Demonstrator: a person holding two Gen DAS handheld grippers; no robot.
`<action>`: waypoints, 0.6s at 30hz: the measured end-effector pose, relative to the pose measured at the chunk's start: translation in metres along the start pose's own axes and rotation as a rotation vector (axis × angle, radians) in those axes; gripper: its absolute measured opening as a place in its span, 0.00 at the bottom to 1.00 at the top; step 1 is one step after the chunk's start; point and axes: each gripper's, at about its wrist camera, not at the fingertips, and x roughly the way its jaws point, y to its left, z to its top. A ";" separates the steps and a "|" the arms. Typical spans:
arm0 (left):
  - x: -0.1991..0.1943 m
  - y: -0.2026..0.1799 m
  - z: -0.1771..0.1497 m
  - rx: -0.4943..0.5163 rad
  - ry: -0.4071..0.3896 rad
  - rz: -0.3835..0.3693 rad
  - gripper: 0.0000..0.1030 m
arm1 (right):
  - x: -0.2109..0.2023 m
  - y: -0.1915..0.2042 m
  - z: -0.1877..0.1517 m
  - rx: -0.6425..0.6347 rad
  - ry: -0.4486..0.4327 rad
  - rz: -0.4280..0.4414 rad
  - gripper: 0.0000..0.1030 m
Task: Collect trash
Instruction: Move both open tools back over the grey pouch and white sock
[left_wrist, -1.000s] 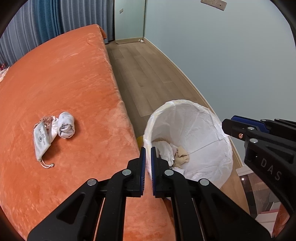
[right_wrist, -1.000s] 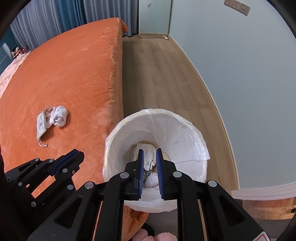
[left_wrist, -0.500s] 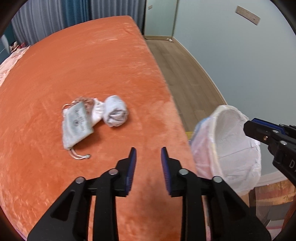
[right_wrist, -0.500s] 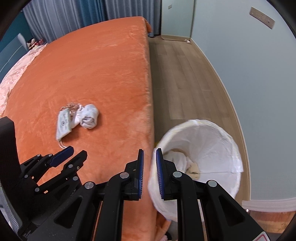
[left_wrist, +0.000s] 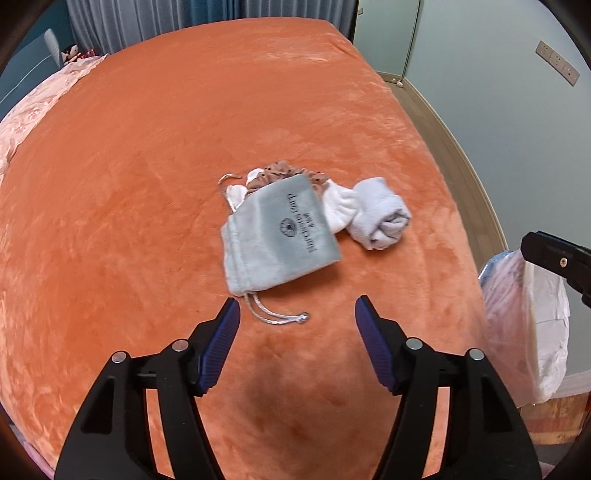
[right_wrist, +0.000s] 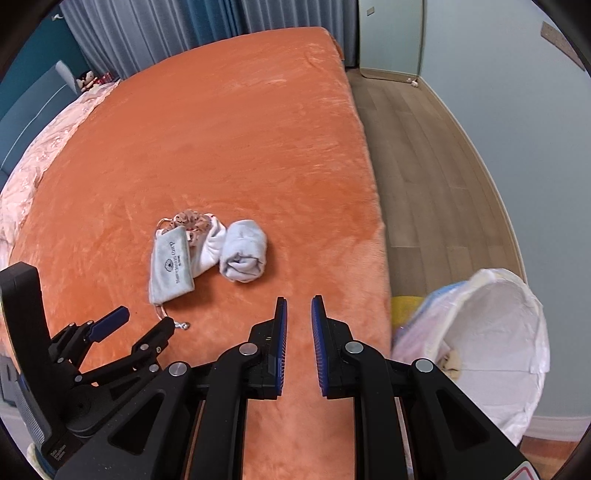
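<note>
An orange plush bedspread (left_wrist: 147, 184) fills most of both views. Near its middle a small heap of items is seen: a grey drawstring pouch (left_wrist: 280, 240) with dark printed lettering, a rolled pale sock (left_wrist: 380, 214) touching its right side, a white ribbed piece (left_wrist: 340, 210) between them, and a brownish scrunchie-like ruffle (left_wrist: 284, 173) tucked behind the pouch's top edge. The pouch's silver cord (left_wrist: 277, 317) trails onto the blanket toward the camera.

The left gripper (left_wrist: 295, 314) is held over the blanket just short of the pouch, its blue pads well apart and its jaws opening; nothing is caught between them (only the cord's end is framed in the gap, lying on the blanket beneath). In the right wrist view the same gripper (right_wrist: 144, 317) is seen at lower left, its tips next to the cord.

The right gripper (right_wrist: 298, 306) is held over bare blanket near the bed's edge, to the right of the heap; its jaws are nearly closed, a narrow slit left between the pads, and nothing is held.

Off the bed's right side, on the wooden floor (right_wrist: 424, 166), a bin lined with a white bag (right_wrist: 498, 350) is seen, with crumpled scraps inside at the bottom.
</note>
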 end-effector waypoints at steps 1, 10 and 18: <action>0.003 0.002 0.001 0.000 0.003 0.001 0.62 | 0.005 0.004 0.001 -0.006 0.003 0.002 0.20; 0.041 0.020 0.009 -0.018 0.019 -0.010 0.69 | 0.043 0.027 0.019 0.007 -0.003 0.066 0.34; 0.056 0.023 0.019 -0.016 0.007 -0.040 0.67 | 0.077 0.038 0.026 0.000 0.016 0.060 0.34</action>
